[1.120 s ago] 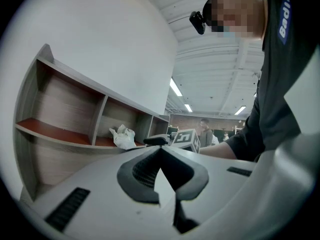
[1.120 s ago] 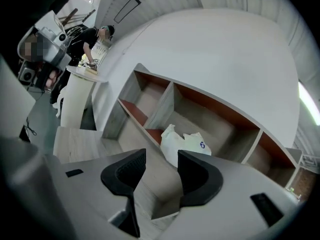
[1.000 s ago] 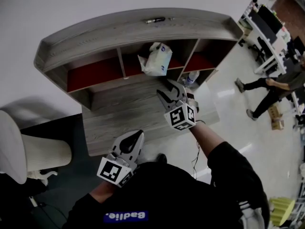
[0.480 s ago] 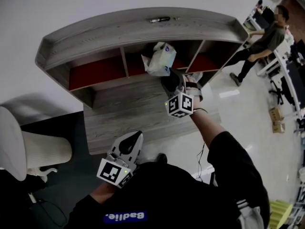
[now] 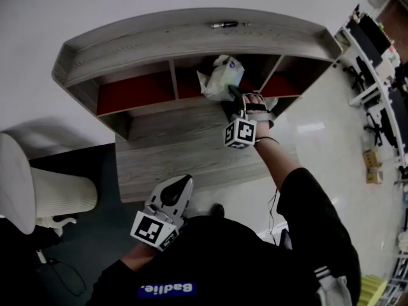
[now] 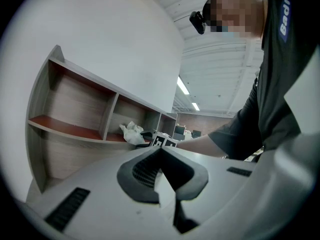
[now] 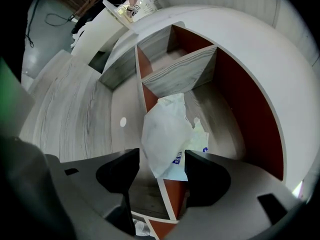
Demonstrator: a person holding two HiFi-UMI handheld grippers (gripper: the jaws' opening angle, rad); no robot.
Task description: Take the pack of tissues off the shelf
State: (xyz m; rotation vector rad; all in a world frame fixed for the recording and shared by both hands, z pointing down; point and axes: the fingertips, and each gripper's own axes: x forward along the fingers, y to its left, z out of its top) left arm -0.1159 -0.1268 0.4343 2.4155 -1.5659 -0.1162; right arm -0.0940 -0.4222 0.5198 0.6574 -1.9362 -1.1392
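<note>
The pack of tissues [image 5: 221,78], a crumpled white plastic wrap with blue print, stands at the front of the middle compartment of the grey wooden shelf [image 5: 191,34]. My right gripper [image 5: 234,97] reaches into that compartment and is open. In the right gripper view the lower end of the pack [image 7: 167,134] lies between the two dark fingertips of the right gripper [image 7: 161,166], and the pads do not press on it. My left gripper [image 5: 180,185] hangs low near my body, shut and empty. From the left gripper view the pack [image 6: 131,133] shows far off.
The shelf has red-lined compartments split by upright dividers [image 7: 180,76]. A dark pen [image 5: 224,25] lies on the shelf top. A white chair [image 5: 38,196] stands at the left. Office desks [image 5: 376,50] line the far right.
My right gripper has moved forward from the lower ledge into the middle compartment, up to the pack, and its jaws have spread. The left gripper has stayed put.
</note>
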